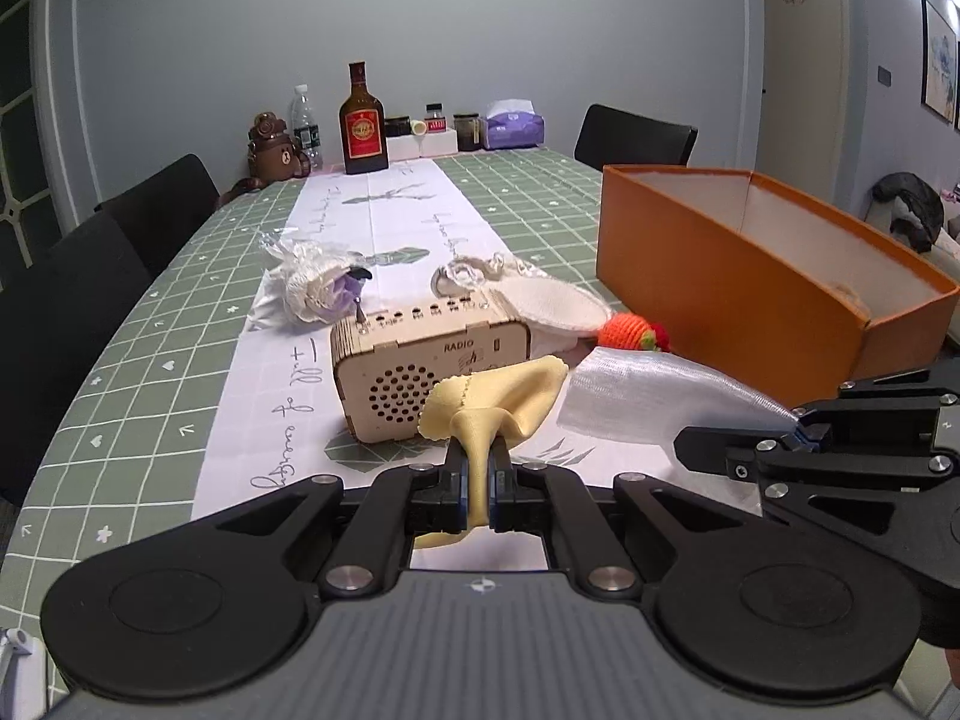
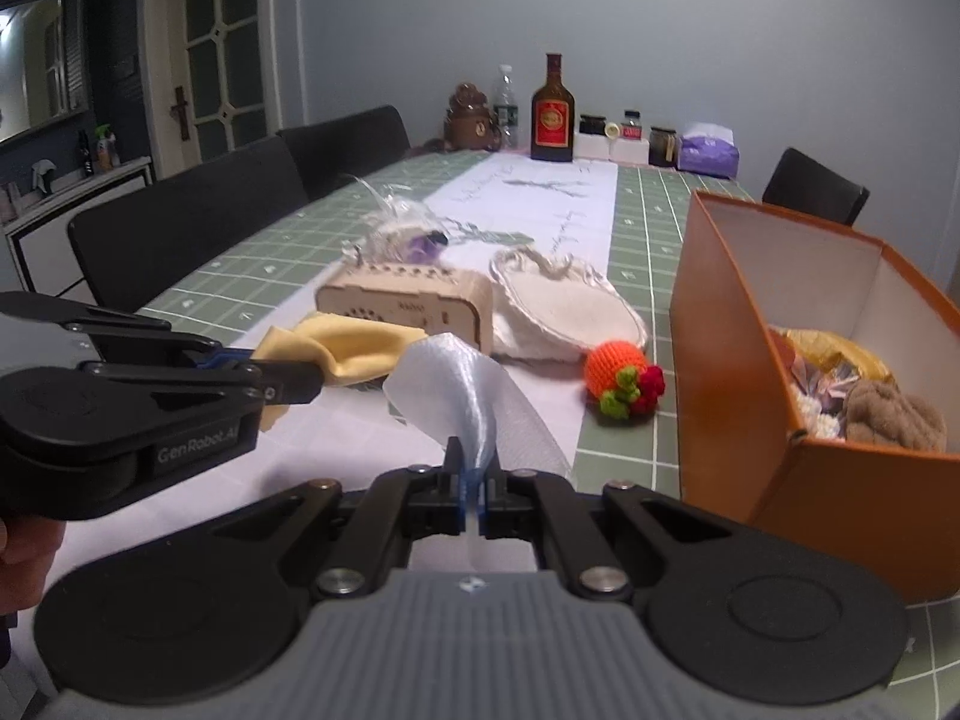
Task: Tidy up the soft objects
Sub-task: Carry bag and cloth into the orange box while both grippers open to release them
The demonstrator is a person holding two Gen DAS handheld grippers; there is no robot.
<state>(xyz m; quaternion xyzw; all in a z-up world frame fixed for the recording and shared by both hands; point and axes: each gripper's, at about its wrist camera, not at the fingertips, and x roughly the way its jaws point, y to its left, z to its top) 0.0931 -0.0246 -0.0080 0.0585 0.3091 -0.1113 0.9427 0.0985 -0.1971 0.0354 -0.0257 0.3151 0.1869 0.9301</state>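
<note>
My left gripper [image 1: 477, 471] is shut on a pale yellow cloth [image 1: 510, 390], lifted above the table runner in front of the wooden radio. The same left gripper [image 2: 285, 381] enters the right wrist view from the left with the yellow cloth [image 2: 354, 345] hanging from it. My right gripper [image 2: 474, 483] is shut on a sheer white organza pouch [image 2: 462, 387]; from the left wrist view that right gripper [image 1: 801, 429] pinches the organza pouch [image 1: 654, 396] at its corner. An open orange box [image 2: 738, 324] stands to the right, with several soft items inside.
A wooden radio [image 1: 420, 360] sits mid-table. Behind it lie a cream drawstring bag [image 2: 558, 306], a crocheted orange fruit [image 2: 618, 375] and a wrapped white bundle [image 1: 318, 291]. Bottles, jars and a tissue pack [image 1: 513, 126] line the far edge. Black chairs [image 1: 78, 312] flank the table.
</note>
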